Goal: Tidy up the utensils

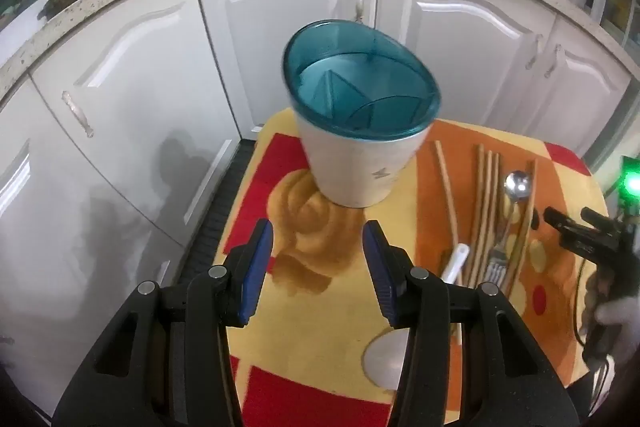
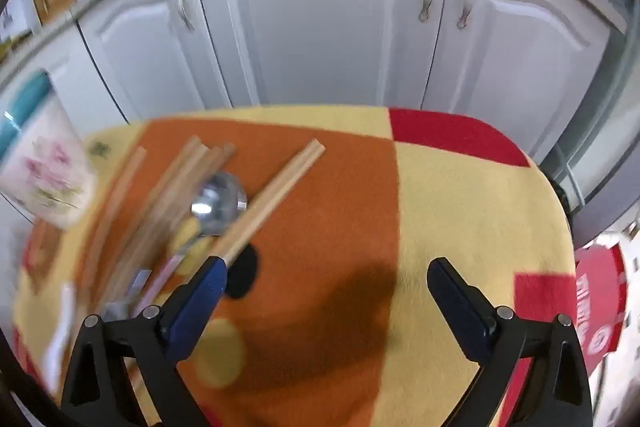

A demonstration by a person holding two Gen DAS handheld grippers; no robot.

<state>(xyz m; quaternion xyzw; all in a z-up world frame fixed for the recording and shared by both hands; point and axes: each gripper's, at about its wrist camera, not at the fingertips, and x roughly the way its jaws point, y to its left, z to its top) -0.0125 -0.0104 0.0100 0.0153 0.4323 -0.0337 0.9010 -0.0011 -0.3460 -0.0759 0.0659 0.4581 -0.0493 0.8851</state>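
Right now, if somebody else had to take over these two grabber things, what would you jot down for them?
Left gripper: jaws apart, nothing between them, hovering in front of the utensil holder.
Right gripper: jaws wide, empty, above the tablecloth just right of the utensils.
Things: the holder stands upright, its teal compartments empty. Chopsticks, a metal spoon, a fork and a white spoon all lie loose on the cloth right of it.
Done: nothing sorted yet.
Left: pick up each utensil and put it into the holder.
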